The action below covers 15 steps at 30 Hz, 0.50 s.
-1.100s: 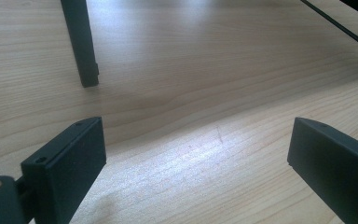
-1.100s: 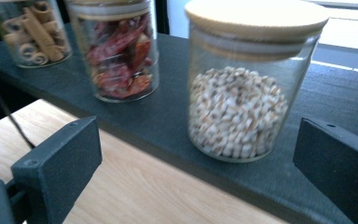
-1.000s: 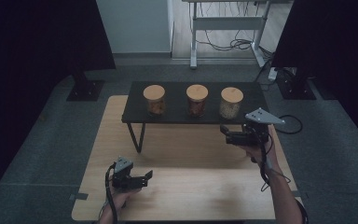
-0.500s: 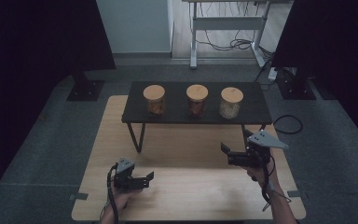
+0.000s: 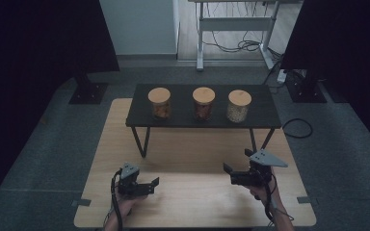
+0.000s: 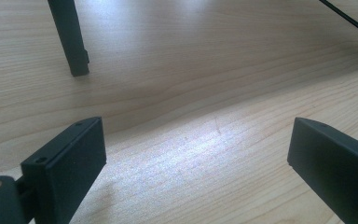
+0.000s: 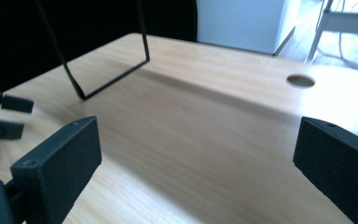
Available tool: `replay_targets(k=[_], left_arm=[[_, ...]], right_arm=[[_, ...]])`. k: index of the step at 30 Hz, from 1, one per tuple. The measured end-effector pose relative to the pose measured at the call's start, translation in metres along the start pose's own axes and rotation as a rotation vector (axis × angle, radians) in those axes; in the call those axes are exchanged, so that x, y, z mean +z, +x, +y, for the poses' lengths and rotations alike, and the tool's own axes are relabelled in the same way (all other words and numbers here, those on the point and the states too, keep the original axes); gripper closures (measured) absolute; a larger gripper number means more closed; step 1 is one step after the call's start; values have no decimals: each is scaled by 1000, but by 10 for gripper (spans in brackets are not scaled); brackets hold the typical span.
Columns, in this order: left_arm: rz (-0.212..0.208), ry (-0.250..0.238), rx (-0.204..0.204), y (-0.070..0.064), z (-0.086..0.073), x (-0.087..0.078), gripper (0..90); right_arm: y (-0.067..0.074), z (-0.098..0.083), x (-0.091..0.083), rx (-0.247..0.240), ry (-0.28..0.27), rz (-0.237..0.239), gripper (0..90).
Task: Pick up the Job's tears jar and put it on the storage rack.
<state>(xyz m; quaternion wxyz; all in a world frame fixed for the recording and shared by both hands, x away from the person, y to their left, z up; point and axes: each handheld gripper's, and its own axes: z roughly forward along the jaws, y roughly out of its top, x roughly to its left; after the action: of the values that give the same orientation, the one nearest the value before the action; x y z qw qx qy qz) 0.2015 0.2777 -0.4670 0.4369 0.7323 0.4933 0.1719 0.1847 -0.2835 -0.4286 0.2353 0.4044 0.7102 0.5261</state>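
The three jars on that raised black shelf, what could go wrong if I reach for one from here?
1. The jars stand in a close row on the narrow black shelf; wide-open jaws could nudge a neighbour, possibly off the edge.
2. The right gripper sits low near the shelf's thin leg; rising straight forward could catch the shelf's front edge.
3. The left gripper rests low on the wooden table; its trailing cable may drag.

black stand legs (image 5: 87,89) and cables (image 5: 241,45) on the floor

Three jars (image 5: 204,103) stand in a row on the shelf (image 5: 265,115), behind both tongs.
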Motion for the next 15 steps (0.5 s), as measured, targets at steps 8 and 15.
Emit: replay_targets(k=[8, 15], left_arm=[[-2, 11, 4, -1, 0, 3, 39], [0, 11, 3, 0, -1, 3, 39]], right_arm=[[3, -21, 20, 12, 71, 25, 1], [7, -26, 25, 7, 80, 27, 0]])
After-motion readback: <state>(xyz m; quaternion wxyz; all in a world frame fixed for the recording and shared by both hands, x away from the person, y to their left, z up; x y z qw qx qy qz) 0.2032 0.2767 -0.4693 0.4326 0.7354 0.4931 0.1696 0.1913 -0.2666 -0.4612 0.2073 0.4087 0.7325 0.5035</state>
